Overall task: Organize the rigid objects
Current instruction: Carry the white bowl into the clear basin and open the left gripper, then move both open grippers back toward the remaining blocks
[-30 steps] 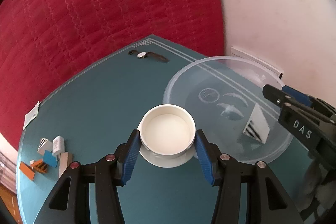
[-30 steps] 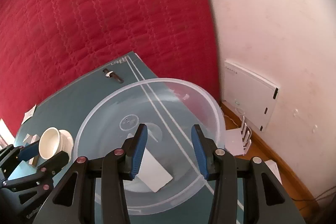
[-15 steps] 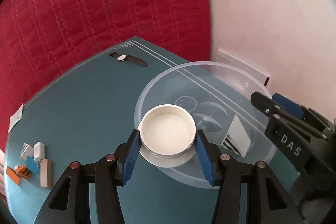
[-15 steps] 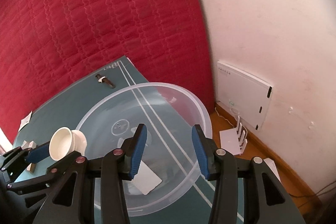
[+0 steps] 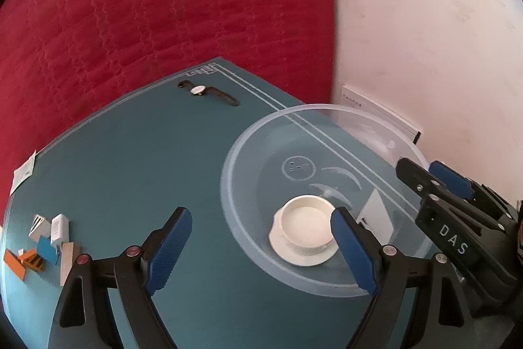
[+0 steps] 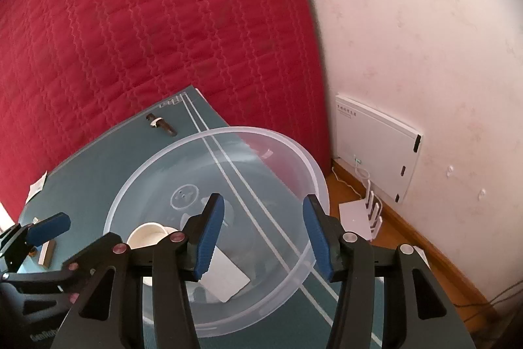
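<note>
A white cup (image 5: 305, 231) stands upright inside the clear plastic bowl (image 5: 225, 182), beside a flat white box (image 5: 376, 211). My left gripper (image 5: 261, 247) hovers over the bowl's near rim with its jaws opening wide. The cup sits below, by the right finger, and neither pad touches it. In the right wrist view, my right gripper (image 6: 264, 231) hangs over the bowl (image 6: 235, 130). Its jaws are opening with nothing between them. The white box (image 6: 225, 277) and the cup (image 6: 147, 234) lie beneath it. One of the left fingers (image 6: 49, 225) shows at the left edge.
The bowl overhangs the right edge of the teal table (image 5: 130, 169). A wristwatch (image 5: 206, 91) lies at the far corner and small boxes (image 5: 49, 237) are heaped at the left. A red quilt (image 6: 147, 22) backs the table. A white router (image 6: 362, 215) sits on the floor.
My left gripper has let go of the white cup and spread wide; the cup now rests in the bowl. The right jaws have widened a little.
</note>
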`<state>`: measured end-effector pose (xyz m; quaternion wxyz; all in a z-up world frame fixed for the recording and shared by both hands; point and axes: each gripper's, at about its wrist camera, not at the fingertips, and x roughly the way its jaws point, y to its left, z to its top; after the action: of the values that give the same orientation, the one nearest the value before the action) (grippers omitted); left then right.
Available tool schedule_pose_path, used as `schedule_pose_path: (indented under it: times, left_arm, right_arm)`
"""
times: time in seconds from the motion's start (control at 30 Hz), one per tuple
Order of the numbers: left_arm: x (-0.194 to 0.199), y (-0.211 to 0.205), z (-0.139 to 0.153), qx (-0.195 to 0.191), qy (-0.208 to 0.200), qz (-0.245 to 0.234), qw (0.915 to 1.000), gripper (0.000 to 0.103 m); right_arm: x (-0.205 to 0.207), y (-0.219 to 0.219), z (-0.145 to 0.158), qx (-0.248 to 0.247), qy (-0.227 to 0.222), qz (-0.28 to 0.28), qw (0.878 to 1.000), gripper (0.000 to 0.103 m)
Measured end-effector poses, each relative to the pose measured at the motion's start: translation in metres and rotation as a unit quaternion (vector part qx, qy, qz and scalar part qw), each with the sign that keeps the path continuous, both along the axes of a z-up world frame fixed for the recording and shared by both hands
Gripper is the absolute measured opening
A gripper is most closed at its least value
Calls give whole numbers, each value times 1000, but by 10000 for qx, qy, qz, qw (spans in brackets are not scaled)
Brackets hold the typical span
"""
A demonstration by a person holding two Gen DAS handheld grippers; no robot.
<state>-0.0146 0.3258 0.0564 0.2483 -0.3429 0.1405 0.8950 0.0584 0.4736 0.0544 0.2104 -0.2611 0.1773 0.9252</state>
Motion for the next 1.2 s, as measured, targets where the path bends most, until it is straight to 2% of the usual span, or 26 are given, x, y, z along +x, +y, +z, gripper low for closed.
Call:
schedule_pose_path:
  times: [0.53,0.97,1.1,1.2]
  left_arm:
    - [-7,-54,3,136,-152,802,9966,91]
    - [-13,-105,4,177,-169,1326,9909,91]
    - [-15,-120,0,157,-213,1468,9888,91]
    - [-17,-136,-4,183,-270,1612,9864,100]
  right_arm:
    - [-1,-21,-3,268,-165,279,9991,53]
    - [-4,-61,6,486,-193,885,9947,54]
    - [-7,-78,7,481,-221,1146,9920,59]
    - [-9,-92,8,457,-233,1369,9893,62]
